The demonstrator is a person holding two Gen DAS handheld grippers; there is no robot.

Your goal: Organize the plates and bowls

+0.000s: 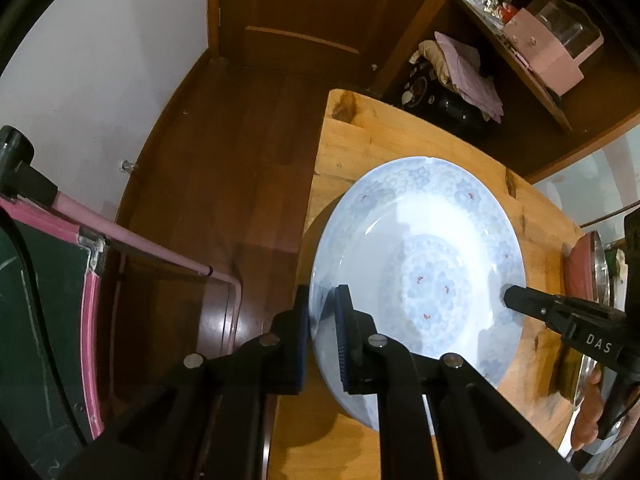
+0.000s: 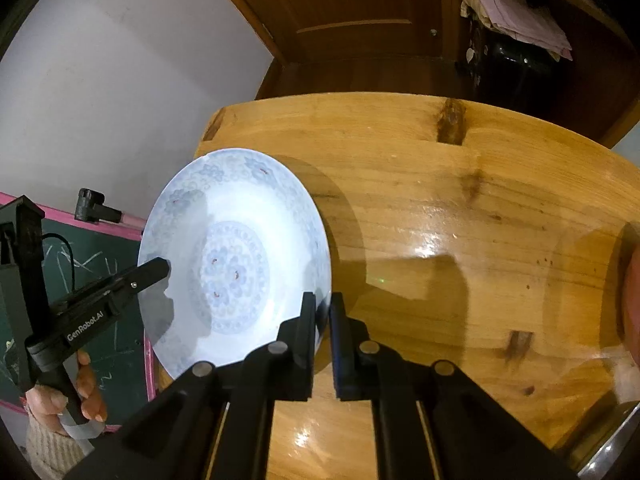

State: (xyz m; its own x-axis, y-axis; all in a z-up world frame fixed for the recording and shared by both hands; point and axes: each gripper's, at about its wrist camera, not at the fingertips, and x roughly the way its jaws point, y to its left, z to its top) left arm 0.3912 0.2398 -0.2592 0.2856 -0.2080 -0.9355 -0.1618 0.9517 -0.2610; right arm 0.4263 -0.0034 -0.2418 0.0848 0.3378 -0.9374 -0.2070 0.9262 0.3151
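A pale blue floral plate (image 1: 420, 272) is held above the left end of a wooden table (image 1: 360, 152). My left gripper (image 1: 322, 300) is shut on the plate's left rim. My right gripper (image 2: 323, 308) is shut on the opposite rim of the same plate (image 2: 236, 264). The right gripper also shows in the left wrist view (image 1: 512, 294) at the plate's right edge. The left gripper shows in the right wrist view (image 2: 160, 270) at the plate's left edge. The plate is tilted and casts a shadow on the table (image 2: 460, 208).
A red-brown object (image 1: 580, 264) and a metal rim (image 1: 602, 264) sit at the table's right end. A green chalkboard with a pink frame (image 1: 48, 280) stands left of the table. A dark shelf (image 1: 520, 60) with cloths and a pink box is behind.
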